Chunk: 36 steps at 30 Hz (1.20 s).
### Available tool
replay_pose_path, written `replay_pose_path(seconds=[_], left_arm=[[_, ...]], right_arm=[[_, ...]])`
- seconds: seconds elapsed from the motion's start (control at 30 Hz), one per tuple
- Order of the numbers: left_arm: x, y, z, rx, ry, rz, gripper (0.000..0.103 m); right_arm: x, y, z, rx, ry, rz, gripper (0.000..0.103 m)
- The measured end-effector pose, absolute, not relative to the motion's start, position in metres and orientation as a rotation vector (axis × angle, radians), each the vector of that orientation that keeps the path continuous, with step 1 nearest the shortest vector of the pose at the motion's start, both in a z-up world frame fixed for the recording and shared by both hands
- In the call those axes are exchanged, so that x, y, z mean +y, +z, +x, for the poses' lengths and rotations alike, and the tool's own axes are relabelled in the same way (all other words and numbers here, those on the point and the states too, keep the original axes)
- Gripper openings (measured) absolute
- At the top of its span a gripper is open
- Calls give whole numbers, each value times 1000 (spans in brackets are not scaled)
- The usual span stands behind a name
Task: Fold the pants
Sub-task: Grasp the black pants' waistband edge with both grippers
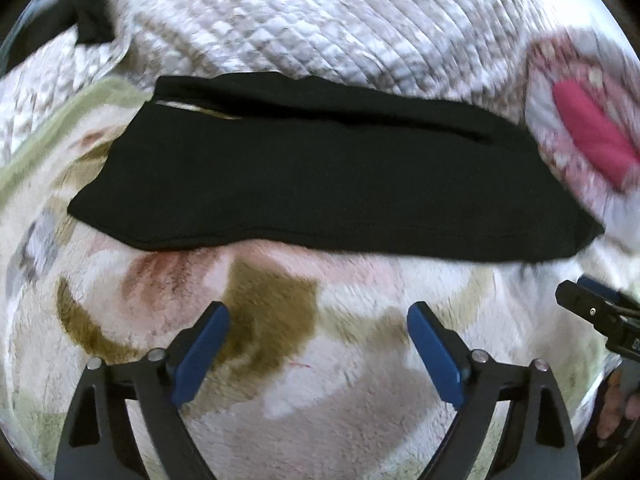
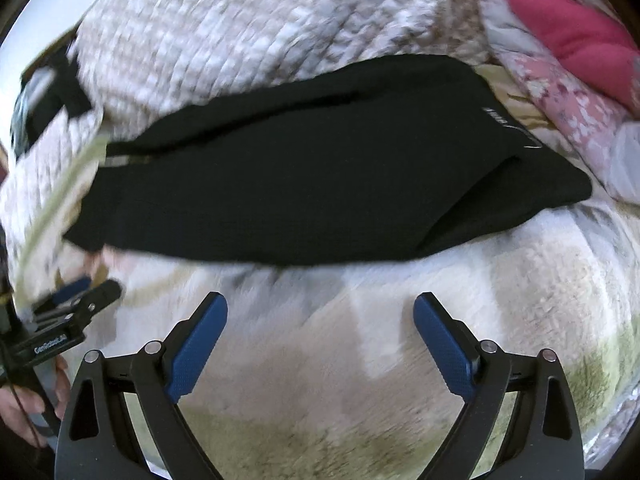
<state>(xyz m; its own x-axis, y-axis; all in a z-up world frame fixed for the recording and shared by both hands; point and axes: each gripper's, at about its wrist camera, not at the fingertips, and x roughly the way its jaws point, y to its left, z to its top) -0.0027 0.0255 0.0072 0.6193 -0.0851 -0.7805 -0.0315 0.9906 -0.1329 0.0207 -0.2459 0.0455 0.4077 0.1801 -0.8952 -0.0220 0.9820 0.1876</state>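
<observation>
**Black pants laid flat on a bed, both grippers held back from the near edge**

The left gripper (image 1: 318, 318) and the right gripper (image 2: 320, 312) each have their blue-padded fingers spread wide apart, with nothing between them. Both hang over a bare band of the plush patterned blanket (image 1: 280, 360), short of the near edge of the pants (image 1: 320, 176); this band runs the full width of both wrist views. In the left wrist view the right gripper enters at the right margin, beside the near right corner of the pants. In the right wrist view the left gripper (image 2: 86, 288) enters at the left margin, close to the near left corner.

Behind the pants a quilted bedspread (image 1: 300, 20) rises directly from their far edge. To the right, a floral pillow (image 2: 560, 112) carrying a pink cloth (image 2: 572, 36) lies near the waist end.

The pants lie across the blanket, already doubled lengthwise: a long seam line between the layers runs along the far side. The cloth is flat and smooth. At the right end, in the right wrist view, a waistband with a small pale label (image 2: 490, 114) shows, and a flap folds under at the corner.
</observation>
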Motion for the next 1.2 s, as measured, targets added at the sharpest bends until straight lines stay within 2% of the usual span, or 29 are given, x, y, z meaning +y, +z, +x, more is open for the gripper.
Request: replay_pose_path(seconds=[0.27, 0.43, 0.57, 0.67, 0.77, 0.83, 0.87, 0.93, 1.03, 1.2], left_arm=[[79, 5, 19, 895, 30, -334, 90], [107, -3, 35, 890, 66, -449, 87], [111, -5, 47, 877, 70, -472, 87], [115, -4, 56, 865, 82, -469, 82], [122, -4, 64, 858, 111, -469, 67], [128, -5, 68, 856, 133, -468, 49], [131, -5, 72, 858, 146, -466, 44], [134, -6, 77, 865, 163, -459, 19], [138, -6, 79, 885, 166, -470, 7], [133, 20, 59, 849, 155, -421, 6]], right_arm=[[-298, 38, 45, 1143, 24, 373, 90], [-318, 38, 65, 1096, -1, 460, 82], [-326, 43, 79, 1054, -2, 483, 70], [-338, 41, 87, 1043, -26, 516, 64], [-346, 39, 95, 1042, -49, 522, 52], [-350, 36, 97, 1044, -63, 525, 42], [-351, 35, 99, 1045, -71, 522, 32], [-355, 32, 100, 1055, -96, 513, 14], [-360, 35, 97, 1062, -88, 535, 6], [-361, 58, 83, 1046, -62, 541, 4]])
